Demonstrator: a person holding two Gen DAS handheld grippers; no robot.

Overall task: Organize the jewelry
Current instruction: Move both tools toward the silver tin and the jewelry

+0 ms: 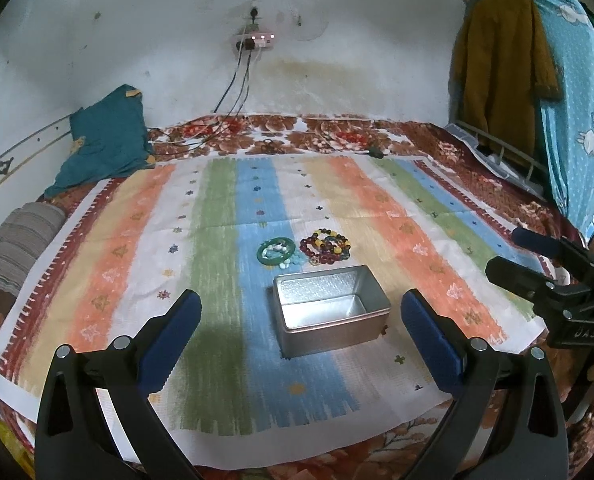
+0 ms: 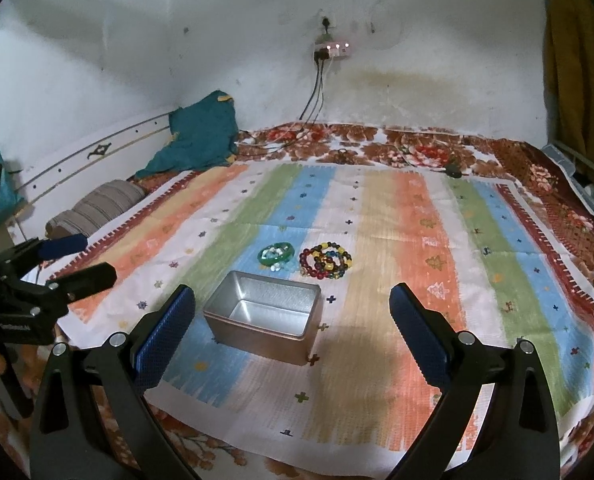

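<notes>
An empty silver tin box (image 1: 329, 312) (image 2: 264, 316) sits on the striped cloth (image 1: 377, 208) (image 2: 377, 216). Just beyond it lie a green bangle (image 1: 276, 251) (image 2: 276, 255) with pale beads and a heap of dark red and yellow bead bracelets (image 1: 325, 246) (image 2: 325, 261). My left gripper (image 1: 301, 312) hangs open over the near side of the tin, nothing between its blue pads. My right gripper (image 2: 293, 308) is open too, above the tin and the cloth to its right. Each gripper shows at the edge of the other's view: right gripper (image 1: 521, 256), left gripper (image 2: 85, 260).
The cloth covers a bed with a brown floral blanket (image 1: 337, 136). A teal garment (image 1: 105, 136) and a grey rolled cushion (image 1: 17, 248) lie at the left. Cables (image 1: 237, 80) hang from a wall socket. Clothes (image 1: 501, 68) hang on a rack at the right.
</notes>
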